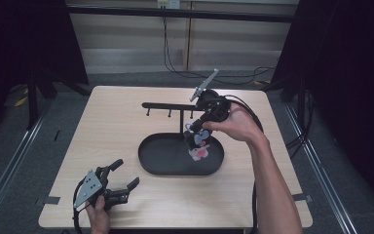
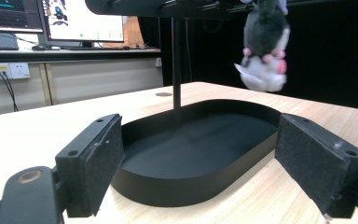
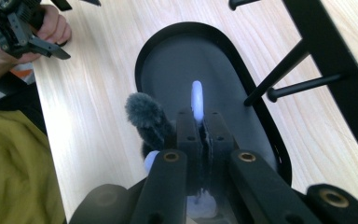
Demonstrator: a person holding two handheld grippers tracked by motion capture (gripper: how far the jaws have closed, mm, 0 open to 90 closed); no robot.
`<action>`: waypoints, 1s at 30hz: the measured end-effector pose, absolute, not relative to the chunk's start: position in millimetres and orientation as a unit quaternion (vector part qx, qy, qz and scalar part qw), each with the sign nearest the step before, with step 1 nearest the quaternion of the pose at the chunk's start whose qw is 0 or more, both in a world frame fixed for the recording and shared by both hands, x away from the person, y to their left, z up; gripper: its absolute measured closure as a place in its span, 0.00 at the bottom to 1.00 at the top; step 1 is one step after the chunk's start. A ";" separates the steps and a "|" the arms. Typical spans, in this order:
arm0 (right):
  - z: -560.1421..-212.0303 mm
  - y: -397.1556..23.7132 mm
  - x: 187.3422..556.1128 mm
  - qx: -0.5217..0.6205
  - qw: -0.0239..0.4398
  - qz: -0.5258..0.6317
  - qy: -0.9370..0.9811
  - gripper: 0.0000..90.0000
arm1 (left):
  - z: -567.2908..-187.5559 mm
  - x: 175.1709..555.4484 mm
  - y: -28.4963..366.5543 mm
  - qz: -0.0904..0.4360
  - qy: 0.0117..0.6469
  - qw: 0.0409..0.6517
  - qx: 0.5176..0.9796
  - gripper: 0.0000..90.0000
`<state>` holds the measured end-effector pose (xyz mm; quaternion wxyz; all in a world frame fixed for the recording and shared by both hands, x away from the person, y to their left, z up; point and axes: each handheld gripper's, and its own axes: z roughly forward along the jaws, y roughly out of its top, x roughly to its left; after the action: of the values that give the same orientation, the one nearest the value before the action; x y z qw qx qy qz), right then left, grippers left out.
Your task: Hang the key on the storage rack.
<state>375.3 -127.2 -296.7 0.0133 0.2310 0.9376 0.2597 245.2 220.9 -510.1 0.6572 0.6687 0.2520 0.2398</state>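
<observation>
In the high view, the right gripper [image 1: 198, 132] hung over the black oval tray [image 1: 158, 163] at about the worktop's [image 1: 112, 131] centre, its fingers clamped on a small plush toy [image 1: 198, 144] of grey, white and pink. The toy dangled above the tray's 3 o'clock end, just below the black hanging rack [image 1: 168, 106], whose post rose from the tray's 12 o'clock rim. The left gripper [image 1: 122, 176] rested at the worktop's 7 o'clock corner, fingers apart and empty.

In the left gripper view, the two padded fingers [image 2: 95, 161] stood wide apart with nothing between them, framing the tray [image 2: 191, 182]. The plush toy [image 2: 265, 51] hung in the air at 1 o'clock, clear of the tray floor, beside the rack's upright post [image 2: 177, 65].

In the right gripper view, the fingers [image 3: 189, 135] were pressed together on a pale blue loop [image 3: 196, 100] of the toy, grey fur [image 3: 147, 119] bulging out at their 10 o'clock side. The tray [image 3: 142, 60] lay beneath, the rack's pegs [image 3: 303, 86] at 2 o'clock, and the left gripper [image 3: 21, 30] at 10 o'clock.
</observation>
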 end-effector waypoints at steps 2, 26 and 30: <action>-296.1 -128.4 378.2 0.233 0.013 0.262 0.936 0.98 | -510.0 245.2 220.9 0.240 0.251 0.657 0.669 0.17; -302.3 -139.7 411.6 0.281 -0.012 0.250 0.927 0.98 | -510.1 245.0 220.9 0.240 0.252 0.657 0.669 0.17; -305.2 -140.1 415.1 0.280 -0.021 0.252 0.926 0.98 | -510.0 245.2 221.2 0.241 0.252 0.657 0.669 0.17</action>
<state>415.1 -140.1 -305.2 -0.0205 0.2799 0.9261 0.2519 245.2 221.2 -510.0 0.6565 0.6691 0.2515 0.2409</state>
